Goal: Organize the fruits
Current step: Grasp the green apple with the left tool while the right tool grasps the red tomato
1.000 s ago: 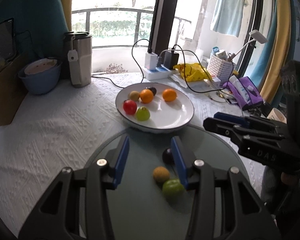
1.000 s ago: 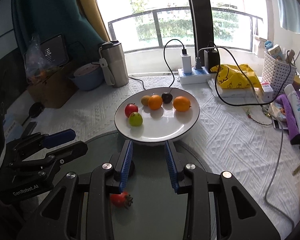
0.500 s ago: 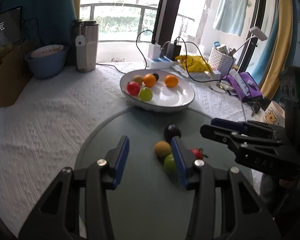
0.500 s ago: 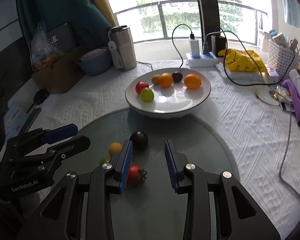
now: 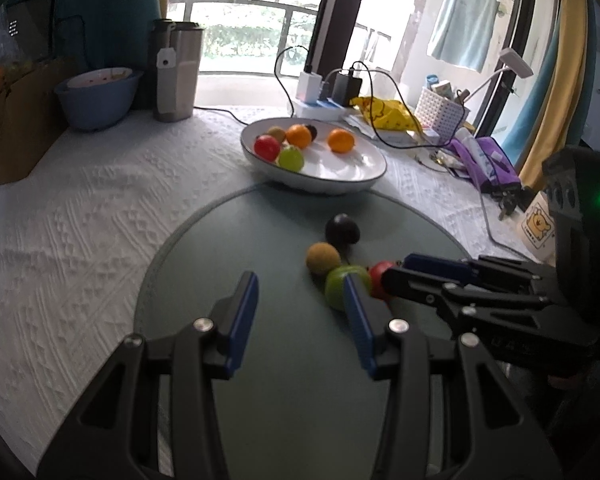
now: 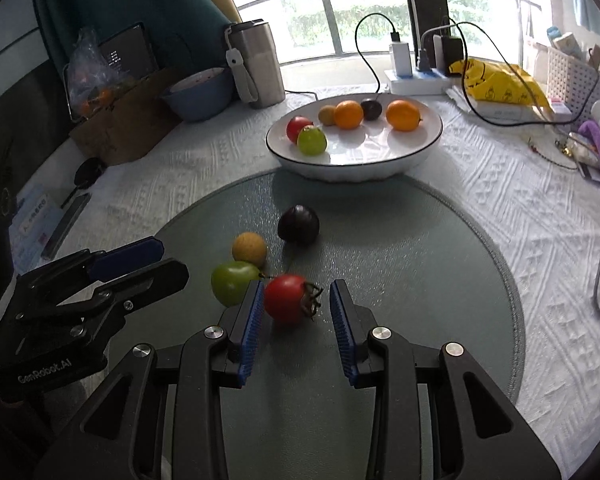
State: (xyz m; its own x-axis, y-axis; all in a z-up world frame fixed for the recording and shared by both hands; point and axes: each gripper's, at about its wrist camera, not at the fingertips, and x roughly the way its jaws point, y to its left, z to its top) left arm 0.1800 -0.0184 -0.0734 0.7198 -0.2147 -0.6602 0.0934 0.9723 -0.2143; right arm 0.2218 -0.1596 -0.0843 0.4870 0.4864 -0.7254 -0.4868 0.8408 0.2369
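On the round grey mat (image 6: 440, 264), the right gripper (image 6: 297, 312) stood with its jaws spread wide, gripping nothing. The red tomato (image 6: 286, 297) lay on the mat between its two blue pads, close against the left-hand pad and clear of the other, its stem toward the wider gap. Just left of the tomato sat the green fruit (image 6: 232, 282), with the tan fruit (image 6: 249, 246) just behind it and the dark plum (image 6: 299, 224) farther toward the white plate (image 6: 356, 166).

The plate rested at the mat's far edge and held a red fruit (image 6: 298, 127), a green one (image 6: 311, 141), a small tan one (image 6: 326, 114), two oranges (image 6: 348, 114) and a dark plum (image 6: 371, 109).

The left gripper (image 5: 300, 304) was also spread open and empty over the mat (image 5: 220, 240). The green fruit (image 5: 342, 286) lay by its right-hand pad, partly hidden by it; the tan fruit (image 5: 323, 258) and plum (image 5: 342, 229) lay beyond, nearer the plate (image 5: 340, 182). Only a sliver of the tomato (image 5: 380, 274) showed behind the right gripper's (image 5: 400, 276) fingertips.
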